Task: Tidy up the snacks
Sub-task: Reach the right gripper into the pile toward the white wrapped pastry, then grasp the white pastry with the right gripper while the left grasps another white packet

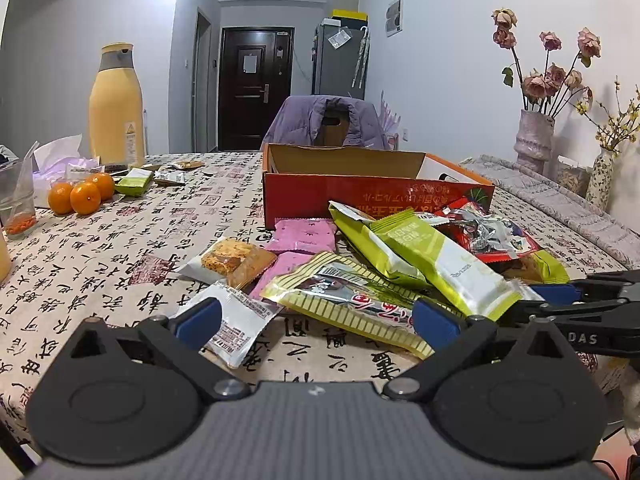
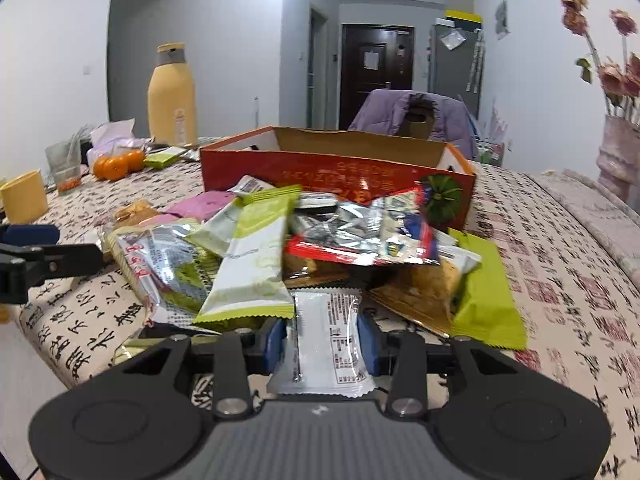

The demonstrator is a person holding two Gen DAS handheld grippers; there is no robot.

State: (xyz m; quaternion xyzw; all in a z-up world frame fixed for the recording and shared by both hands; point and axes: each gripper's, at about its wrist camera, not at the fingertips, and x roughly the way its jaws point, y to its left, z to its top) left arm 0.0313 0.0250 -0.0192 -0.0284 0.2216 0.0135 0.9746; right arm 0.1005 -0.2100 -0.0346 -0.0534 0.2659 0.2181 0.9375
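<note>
Blue-padded right tongs (image 2: 322, 344) clamped on white packet (image 2: 326, 340); left tongs (image 1: 316, 318) gape empty. Just ahead: snack pile (image 2: 260, 248) heaped on tablecloth (image 2: 560, 280). Beyond pile: orange box (image 2: 336, 170), looks empty. Sorting barely begun; nearly everything left.

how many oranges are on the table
3, clustered at the table's far left beside the yellow bottle: left orange, middle orange, back orange. Others may hide behind the tissue.
</note>
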